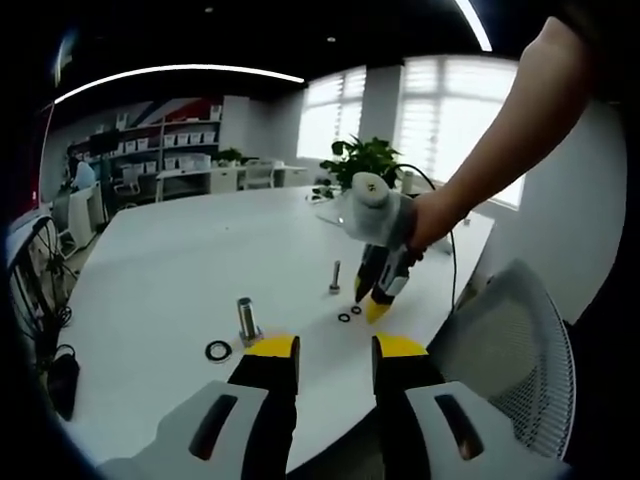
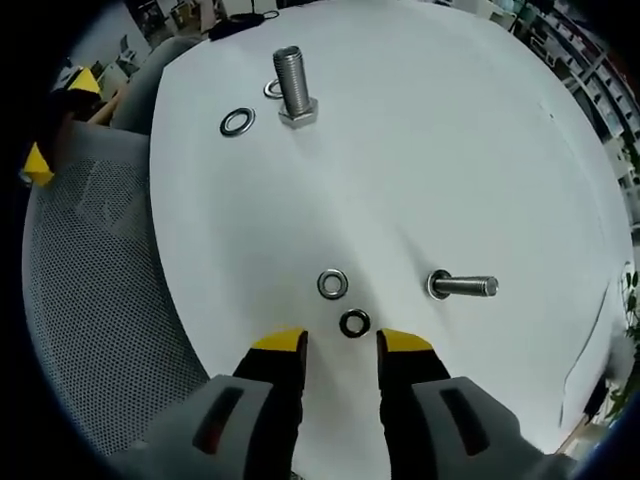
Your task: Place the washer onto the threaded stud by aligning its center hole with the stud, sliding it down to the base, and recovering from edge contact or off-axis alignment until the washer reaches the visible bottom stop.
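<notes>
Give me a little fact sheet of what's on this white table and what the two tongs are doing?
surface: white table
large stud: large bolt standing upright, bare
small stud: small bolt, bare
near washers: dark washer just ahead of the tips; silver washer beyond it
far washers: one beside the large bolt, another partly behind it
right tongs: open, empty, low over the dark washer
left tongs: open, empty
beside table: mesh chair
</notes>
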Tool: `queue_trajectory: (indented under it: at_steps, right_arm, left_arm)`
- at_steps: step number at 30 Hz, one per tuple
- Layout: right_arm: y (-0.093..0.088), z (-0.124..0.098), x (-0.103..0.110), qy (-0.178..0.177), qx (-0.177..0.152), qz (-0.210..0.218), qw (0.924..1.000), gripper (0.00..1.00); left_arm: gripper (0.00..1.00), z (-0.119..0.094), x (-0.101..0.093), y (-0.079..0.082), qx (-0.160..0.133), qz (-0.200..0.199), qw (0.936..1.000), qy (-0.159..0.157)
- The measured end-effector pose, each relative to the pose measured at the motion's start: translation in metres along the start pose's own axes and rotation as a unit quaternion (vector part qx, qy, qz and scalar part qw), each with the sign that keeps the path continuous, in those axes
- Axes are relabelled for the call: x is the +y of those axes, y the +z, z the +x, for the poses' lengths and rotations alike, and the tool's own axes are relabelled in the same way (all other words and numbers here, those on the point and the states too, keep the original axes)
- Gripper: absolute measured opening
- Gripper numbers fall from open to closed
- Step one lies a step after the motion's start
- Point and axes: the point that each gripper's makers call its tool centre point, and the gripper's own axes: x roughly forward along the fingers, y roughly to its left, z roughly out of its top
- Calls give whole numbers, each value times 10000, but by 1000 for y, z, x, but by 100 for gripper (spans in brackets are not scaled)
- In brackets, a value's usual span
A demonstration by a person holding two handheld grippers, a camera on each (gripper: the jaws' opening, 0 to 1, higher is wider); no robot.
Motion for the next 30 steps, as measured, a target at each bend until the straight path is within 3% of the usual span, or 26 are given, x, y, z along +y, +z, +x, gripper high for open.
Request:
queue_trajectory:
  at_steps: [16, 19, 30]
  right_arm:
    - [6, 3, -6, 69, 112, 26, 9999, 28]
    - [4, 4, -6, 107, 289, -324, 9990, 26]
    - [5, 5, -5, 61, 538, -449, 9975, 23]
  left_arm:
    - [26, 0, 0, 0, 9, 53, 10000, 8]
    - [26, 0, 0, 0, -11, 57, 10000, 8]
    - [26, -1, 0, 1, -55, 47, 10000, 15]
